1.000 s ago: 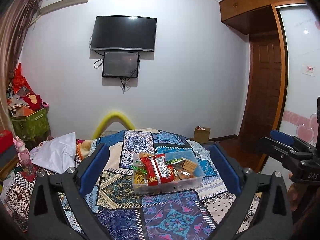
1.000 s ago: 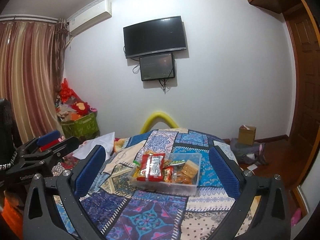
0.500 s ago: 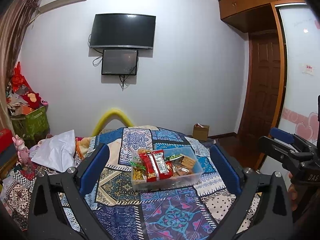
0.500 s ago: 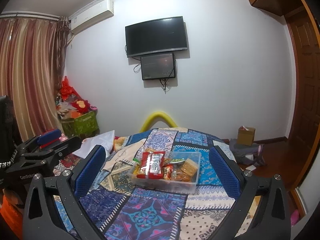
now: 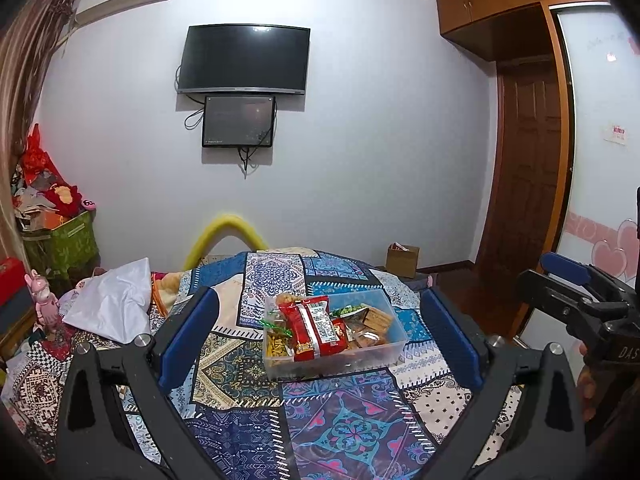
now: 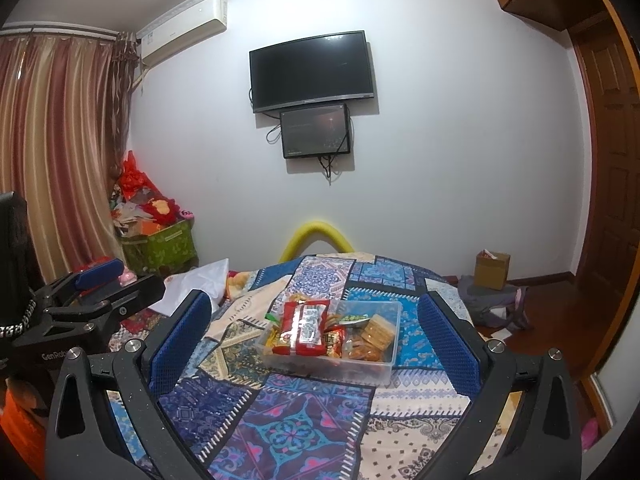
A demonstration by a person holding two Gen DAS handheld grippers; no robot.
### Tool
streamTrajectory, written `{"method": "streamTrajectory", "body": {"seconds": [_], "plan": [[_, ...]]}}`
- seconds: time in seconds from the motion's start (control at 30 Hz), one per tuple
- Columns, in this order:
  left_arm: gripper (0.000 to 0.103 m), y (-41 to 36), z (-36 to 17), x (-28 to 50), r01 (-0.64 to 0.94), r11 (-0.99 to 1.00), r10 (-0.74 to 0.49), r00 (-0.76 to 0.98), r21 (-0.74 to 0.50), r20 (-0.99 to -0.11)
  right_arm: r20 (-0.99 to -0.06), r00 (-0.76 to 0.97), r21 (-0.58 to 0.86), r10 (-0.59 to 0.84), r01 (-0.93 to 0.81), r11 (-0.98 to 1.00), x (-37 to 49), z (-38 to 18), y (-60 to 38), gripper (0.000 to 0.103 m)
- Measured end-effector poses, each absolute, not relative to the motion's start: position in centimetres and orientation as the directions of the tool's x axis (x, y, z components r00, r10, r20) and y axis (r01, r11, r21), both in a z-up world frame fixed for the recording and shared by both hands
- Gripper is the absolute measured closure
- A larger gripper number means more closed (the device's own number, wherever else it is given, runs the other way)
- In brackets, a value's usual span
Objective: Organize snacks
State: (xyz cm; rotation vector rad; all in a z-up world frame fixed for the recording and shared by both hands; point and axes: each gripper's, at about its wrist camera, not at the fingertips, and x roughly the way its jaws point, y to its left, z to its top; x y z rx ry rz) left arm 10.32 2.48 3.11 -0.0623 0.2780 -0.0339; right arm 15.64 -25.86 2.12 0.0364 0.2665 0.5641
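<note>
The clear snack bin is sitting mid-frame between both wide-spread grippers, left gripper and right gripper, on the patchwork quilt; nothing is blocking it.

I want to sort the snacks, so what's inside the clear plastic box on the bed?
In the clear plastic box: a large red snack packet on top, stacked tan crackers, a green packet. Whatever lies beneath the red packet is covered.
</note>
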Motion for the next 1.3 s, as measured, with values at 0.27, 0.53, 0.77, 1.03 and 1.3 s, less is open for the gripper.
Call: {"method": "streamTrajectory", "body": {"seconds": [0.27, 0.53, 0.77, 1.03, 1.3], "plan": [[0.001, 2.3, 3.1, 10.1, 0.030, 0.998, -0.046, 0.961, -0.062, -0.272, -0.240, 0.814, 0.107, 0.530, -0.520, 0.847, 15.6, 2.2, -25.9, 0.000], [0.001, 2.0, 3.0, 10.0, 0.041, 0.997, -0.057, 0.958, -0.062, -0.279, -0.241, 0.816, 0.114, 0.526, -0.514, 0.850, 15.6, 2.1, -26.2, 0.000], [0.001, 1.5, 3.3, 9.7, 0.055, 0.997, -0.068, 0.960, -0.054, -0.271, -0.240, 0.817, 0.117, 0.525, -0.512, 0.851, 15.6, 2.2, -26.3, 0.000], [0.001, 1.3, 3.3, 9.6, 0.070, 0.996, -0.082, 0.961, -0.056, -0.265, -0.245, 0.814, 0.121, 0.527, -0.513, 0.850, 15.7, 2.1, -26.3, 0.000], [0.001, 1.6, 3.1, 10.2, 0.077, 0.994, -0.097, 0.953, -0.082, -0.288, -0.251, 0.812, 0.123, 0.526, -0.513, 0.850, 15.9, 2.0, -26.3, 0.000]]}}
